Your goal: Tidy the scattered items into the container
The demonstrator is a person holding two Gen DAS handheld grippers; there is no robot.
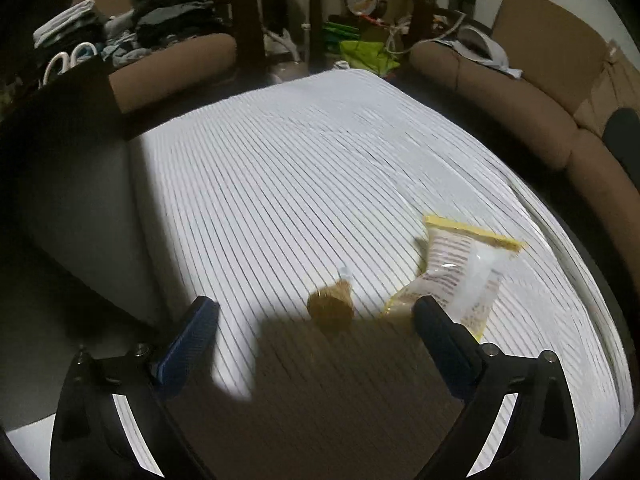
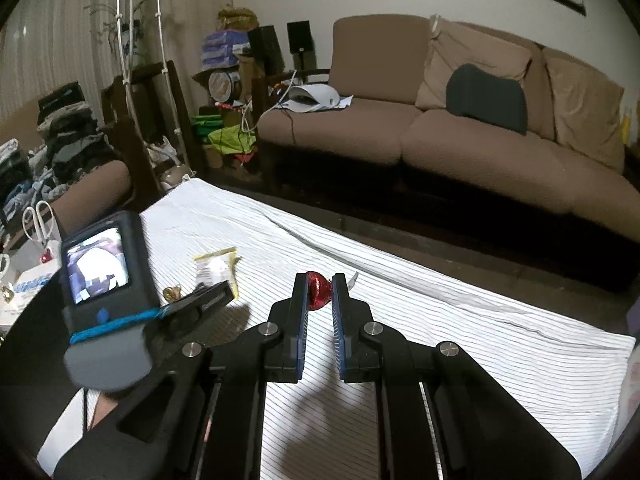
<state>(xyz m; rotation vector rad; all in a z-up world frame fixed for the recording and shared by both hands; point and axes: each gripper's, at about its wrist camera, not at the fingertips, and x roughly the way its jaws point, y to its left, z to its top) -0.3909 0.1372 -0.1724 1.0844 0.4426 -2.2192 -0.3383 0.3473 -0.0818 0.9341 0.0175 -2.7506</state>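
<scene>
- Striped white cloth [image 1: 304, 184] covers the low work surface; brown sofa [image 2: 460, 136] sits behind it, with stacked clothes [image 1: 168, 4] and clutter at the far left.
- Right gripper [image 2: 320, 294]: jaws narrow, pinching a red foil-wrapped candy [image 2: 319, 290] between the blue pads near their tips. A white paper tab sticks out past the right finger.
- Left gripper [image 1: 316, 312]: jaws wide, nothing between them, hovering over the cloth.
- Gold foil-wrapped candy [image 1: 331, 307] lies on the cloth just ahead of the left gripper, roughly midway between its fingers, at the edge of the gripper's shadow; a small white tab points away from it.
- Yellow-edged snack packet [image 1: 460, 272], crinkled with a clear middle and printed text, lies just right of the gold candy; the left gripper's right finger overlaps its near corner in view.
- White bag [image 2: 28, 276] with loop handles stands off the cloth's left edge, behind the left gripper's camera unit [image 2: 104, 272].
- Cloth is wrinkled toward the sofa side.
</scene>
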